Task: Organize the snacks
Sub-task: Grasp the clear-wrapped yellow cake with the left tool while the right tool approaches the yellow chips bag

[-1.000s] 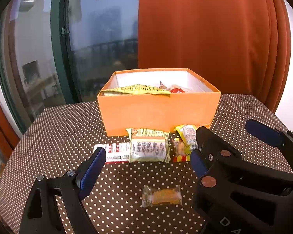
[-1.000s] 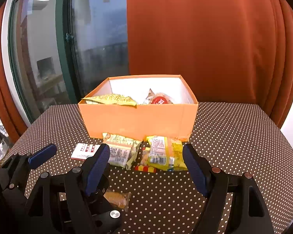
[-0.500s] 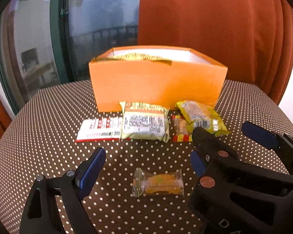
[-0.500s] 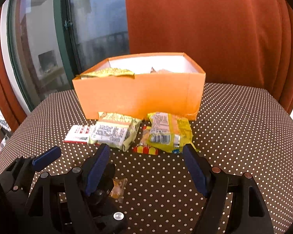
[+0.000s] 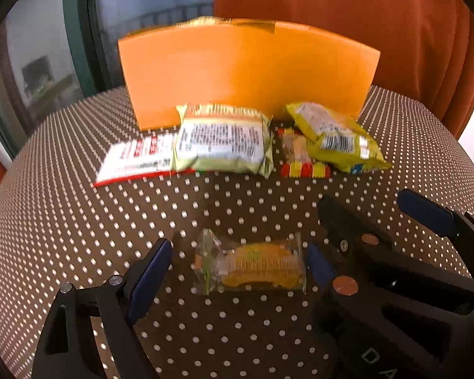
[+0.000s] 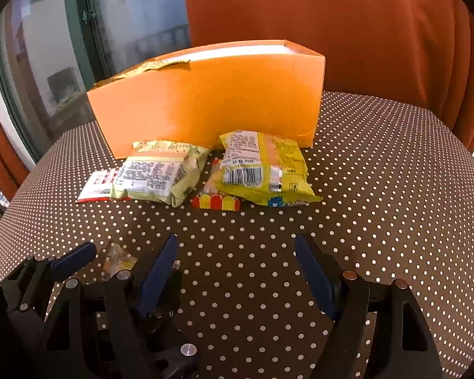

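Your left gripper (image 5: 237, 262) is a matte black frame with cut-out windows in its arms; its fingers (image 5: 150, 271) wear dark blue pads. Silver screws sit at the left arm's pivots, copper-coloured rivets at the other's. Your right gripper (image 6: 237, 271) is built the same: black arms, blue pads, silver screw heads on one side, copper-coloured ones on the other. Pale letters, partly cut off, mark its body in the left wrist view.

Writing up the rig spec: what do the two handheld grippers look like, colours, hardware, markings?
Both match: the left gripper and right gripper have black skeletal plastic frames with cut-out windows, flat dark-blue pads on the fingers, and round silver and copper-coloured pivot fasteners. White letters, "D A", show on one black body in the left wrist view. No cables, hands or sleeves visible.
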A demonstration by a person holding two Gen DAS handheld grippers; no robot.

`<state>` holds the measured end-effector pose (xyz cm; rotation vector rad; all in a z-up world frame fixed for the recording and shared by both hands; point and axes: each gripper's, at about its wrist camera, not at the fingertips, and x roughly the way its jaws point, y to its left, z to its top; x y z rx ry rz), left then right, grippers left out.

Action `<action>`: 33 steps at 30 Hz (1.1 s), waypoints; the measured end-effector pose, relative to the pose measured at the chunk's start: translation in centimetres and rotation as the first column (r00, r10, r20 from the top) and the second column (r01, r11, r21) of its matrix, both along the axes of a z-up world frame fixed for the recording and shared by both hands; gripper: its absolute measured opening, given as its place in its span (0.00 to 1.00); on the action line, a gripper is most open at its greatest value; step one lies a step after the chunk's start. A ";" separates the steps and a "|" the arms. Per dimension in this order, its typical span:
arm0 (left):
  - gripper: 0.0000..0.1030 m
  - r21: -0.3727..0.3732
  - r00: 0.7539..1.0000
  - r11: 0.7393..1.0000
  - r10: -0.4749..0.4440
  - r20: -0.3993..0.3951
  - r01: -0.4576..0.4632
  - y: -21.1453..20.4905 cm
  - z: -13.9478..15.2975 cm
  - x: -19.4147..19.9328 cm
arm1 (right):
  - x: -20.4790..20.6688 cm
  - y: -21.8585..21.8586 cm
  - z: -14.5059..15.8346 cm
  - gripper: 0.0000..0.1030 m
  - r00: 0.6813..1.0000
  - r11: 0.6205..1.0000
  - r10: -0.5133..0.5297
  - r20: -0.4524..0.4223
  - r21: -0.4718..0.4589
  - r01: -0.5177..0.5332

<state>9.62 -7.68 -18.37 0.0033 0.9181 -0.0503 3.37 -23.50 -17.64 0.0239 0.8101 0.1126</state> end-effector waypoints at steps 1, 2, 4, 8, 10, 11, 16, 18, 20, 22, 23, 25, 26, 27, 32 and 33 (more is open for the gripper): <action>0.81 -0.011 1.000 1.000 0.002 -0.015 -0.002 0.1 -0.2 0.1 | 0.0 0.0 -0.1 0.77 1.000 1.000 0.001 -0.002 -0.004 -0.001; 0.79 -0.002 1.000 1.000 0.011 -0.004 -0.011 0.1 -0.3 -0.1 | 0.1 0.0 -0.2 0.77 1.000 1.000 0.002 -0.003 -0.006 -0.002; 0.77 0.000 1.000 1.000 0.012 0.000 -0.012 0.1 -0.3 -0.3 | 0.1 0.1 -0.3 0.77 1.000 1.000 0.007 -0.007 -0.005 -0.007; 0.61 -0.007 1.000 1.000 0.012 0.017 -0.012 0.1 -0.3 -0.8 | 0.1 0.3 -0.5 0.78 1.000 1.000 0.014 -0.010 -0.008 -0.015; 0.56 -0.018 1.000 1.000 0.000 0.015 0.000 0.1 -0.2 -0.8 | 0.1 0.3 -0.6 0.78 1.000 1.000 0.016 -0.009 -0.009 -0.016; 0.56 -0.033 1.000 0.999 -0.005 0.015 0.006 0.2 -0.2 -0.8 | 0.0 0.4 -0.6 0.78 1.000 1.000 0.019 -0.009 -0.003 -0.019; 0.49 -0.056 1.000 0.998 -0.008 0.016 0.009 0.2 0.2 -0.8 | -0.1 0.4 -0.2 0.78 1.000 1.000 0.023 0.004 0.006 -0.023; 0.49 -0.069 1.000 0.998 -0.009 0.010 0.010 0.4 0.4 -0.3 | 0.1 0.5 -0.1 0.78 1.000 1.000 0.021 0.009 0.011 -0.021; 0.49 -0.069 1.000 0.998 -0.006 0.017 0.008 0.4 0.9 0.2 | 0.2 0.4 0.2 0.78 1.000 1.000 0.018 0.021 0.009 -0.018; 0.49 -0.061 1.000 0.998 -0.006 0.030 0.008 0.3 1.4 0.5 | 0.4 0.4 0.5 0.78 0.999 1.000 0.021 0.034 0.014 -0.022; 0.49 -0.057 0.999 0.998 -0.006 0.035 0.008 0.3 1.7 0.7 | 0.5 0.3 0.7 0.78 0.999 1.000 0.021 0.038 0.020 -0.022; 0.49 -0.049 0.999 0.999 -0.006 0.052 0.008 0.2 2.5 1.2 | 0.7 0.2 1.0 0.78 0.999 0.999 0.023 0.044 0.035 -0.024; 0.49 -0.045 0.998 0.999 -0.006 0.060 0.009 0.1 2.9 1.3 | 0.9 0.1 1.1 0.78 0.999 0.999 0.023 0.048 0.042 -0.025; 0.49 -0.041 0.998 0.999 -0.007 0.070 0.010 0.0 3.3 1.6 | 1.0 0.0 1.3 0.78 0.998 0.999 0.023 0.054 0.048 -0.025; 0.49 -0.017 0.994 1.000 -0.014 0.106 0.016 -0.5 4.7 2.9 | 2.0 -0.1 2.4 0.79 0.997 0.997 0.023 0.079 0.069 -0.028; 0.49 -0.016 0.994 1.000 -0.014 0.111 0.016 -0.6 4.9 3.2 | 2.3 -0.2 2.5 0.80 0.996 0.997 0.021 0.085 0.074 -0.027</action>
